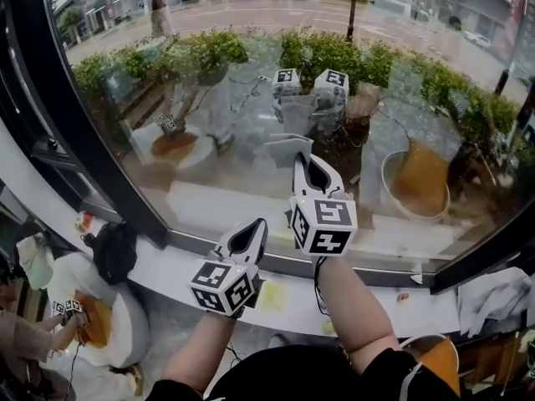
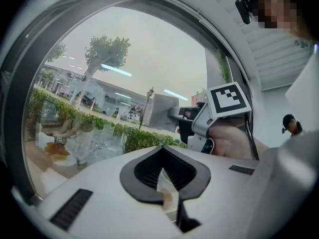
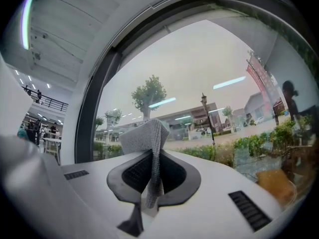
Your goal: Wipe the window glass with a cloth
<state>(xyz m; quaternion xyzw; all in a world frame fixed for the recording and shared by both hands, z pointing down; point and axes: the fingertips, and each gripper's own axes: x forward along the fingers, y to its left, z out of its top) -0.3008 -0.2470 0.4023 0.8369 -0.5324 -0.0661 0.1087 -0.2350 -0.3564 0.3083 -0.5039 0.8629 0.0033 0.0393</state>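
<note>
Window glass (image 1: 209, 140) curves ahead. My right tool (image 1: 308, 164) is clamped on the cloth (image 1: 288, 149), raised near it; my left tool (image 1: 255, 230) — closed, empty — hangs low by the sill (image 1: 368, 303). I'd press the cloth flat and wipe overlapping strokes, 1 band at a time.

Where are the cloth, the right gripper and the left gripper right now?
cloth (image 3: 142, 136), right gripper view, on the grey fold sticking up above the jaws.
right gripper (image 1: 303, 163), head view, between its fingertips, shut on the cloth.
left gripper (image 1: 259, 226), head view, between its closed fingertips.
</note>
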